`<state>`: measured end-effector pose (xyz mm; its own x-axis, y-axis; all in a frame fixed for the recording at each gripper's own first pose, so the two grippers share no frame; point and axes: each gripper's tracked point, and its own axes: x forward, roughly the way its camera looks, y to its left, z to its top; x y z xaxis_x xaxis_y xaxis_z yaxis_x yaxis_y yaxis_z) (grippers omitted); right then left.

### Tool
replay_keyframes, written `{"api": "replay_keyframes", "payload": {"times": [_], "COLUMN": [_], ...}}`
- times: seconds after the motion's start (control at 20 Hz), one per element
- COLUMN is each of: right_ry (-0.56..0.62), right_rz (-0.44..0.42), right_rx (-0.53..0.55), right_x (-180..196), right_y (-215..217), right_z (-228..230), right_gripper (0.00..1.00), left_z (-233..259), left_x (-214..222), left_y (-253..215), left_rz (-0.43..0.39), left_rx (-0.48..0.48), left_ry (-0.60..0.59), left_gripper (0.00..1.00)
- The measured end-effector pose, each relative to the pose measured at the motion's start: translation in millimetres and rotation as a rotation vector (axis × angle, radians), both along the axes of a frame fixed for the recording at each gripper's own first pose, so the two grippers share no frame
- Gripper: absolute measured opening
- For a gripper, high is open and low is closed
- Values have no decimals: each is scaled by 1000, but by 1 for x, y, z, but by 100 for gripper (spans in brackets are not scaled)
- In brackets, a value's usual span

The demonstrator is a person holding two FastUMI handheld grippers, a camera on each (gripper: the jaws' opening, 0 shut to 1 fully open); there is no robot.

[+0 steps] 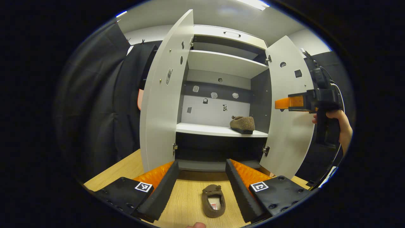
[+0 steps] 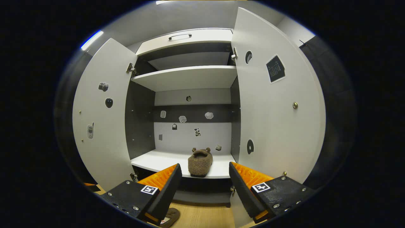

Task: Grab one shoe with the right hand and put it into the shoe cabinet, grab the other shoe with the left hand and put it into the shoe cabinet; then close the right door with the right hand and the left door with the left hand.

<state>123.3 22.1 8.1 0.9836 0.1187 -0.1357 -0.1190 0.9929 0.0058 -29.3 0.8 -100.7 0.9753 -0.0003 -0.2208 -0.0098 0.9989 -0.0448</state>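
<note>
Left gripper view: left tongs (image 1: 200,185) at the bottom, fingers wide apart, nothing between them held; they hang above a wooden surface (image 1: 190,193); one brown fuzzy shoe (image 1: 214,201) lies on that surface between the two fingers, touching neither, near the front edge, opening upward; beyond it stands the shoe cabinet (image 1: 221,95), pale with dark side walls, at the far edge of the surface; left door (image 1: 164,95) and right door (image 1: 289,110) both swung open; upper shelf (image 1: 224,63) bare; lower shelf (image 1: 218,129) carries the second shoe (image 1: 243,124) at its right end, close to the cabinet's right wall; small stickers (image 1: 214,95) on the back panel; right tongs (image 1: 281,104) seen farther off in front of the open right door, held by a hand (image 1: 341,126); fingers appear close together, but whether they meet cannot be told.

Right gripper view: right tongs (image 2: 204,183) at the bottom, fingers spread apart and empty; shoe cabinet (image 2: 190,95) straight ahead; left door (image 2: 101,120) and right door (image 2: 278,110) both open, each with stickers and a small knob; second shoe (image 2: 199,162) sits on the lower shelf (image 2: 158,161), right of the shelf's middle, near its front edge, heel end toward the camera; upper shelf (image 2: 186,77) bare; a drawer front with a handle (image 2: 179,36) tops the cabinet; wooden surface (image 2: 202,215) below; part of the first shoe (image 2: 171,217) shows at the bottom edge beside the left finger.
</note>
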Motion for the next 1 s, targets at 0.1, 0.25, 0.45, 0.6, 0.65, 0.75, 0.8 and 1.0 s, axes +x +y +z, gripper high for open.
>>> {"api": "replay_keyframes", "payload": {"times": [0.1, 0.25, 0.45, 0.6, 0.65, 0.75, 0.8, 1.0], "right_ry": [-22, -45, -27, -19, -9, -1, 5, 29], "right_rz": [-24, -18, -13, -3, -5, -2, -1, 4], "right_rx": [-39, -44, -35, -30, -32, -32, -30, -5], "right_x": [-16, -44, -66, -76, -79, -83, -84, -87], "right_y": [-8, -7, -10, -10, -13, -16, -17, -20], "right_z": [-11, -18, -37, -45, -49, -51, -52, -55], "right_gripper": [92, 92, 92, 92, 92, 92, 92, 92], "left_z": [-10, -25, -58, -83, -91, -116, -132, -204], "left_x": [-3, -7, -8, -1, 3, 9, 11, 27], "left_y": [-2, -4, -11, -13, -14, -23, -26, -22], "left_rz": [-4, -1, -20, -48, -59, -97, -113, -151], "left_rx": [3, 25, 1, 2, -9, -40, -37, 19], "left_ry": [24, 62, 153, 227, 239, 290, 326, 452], "left_gripper": [96, 96, 97, 97, 97, 97, 94, 97]}}
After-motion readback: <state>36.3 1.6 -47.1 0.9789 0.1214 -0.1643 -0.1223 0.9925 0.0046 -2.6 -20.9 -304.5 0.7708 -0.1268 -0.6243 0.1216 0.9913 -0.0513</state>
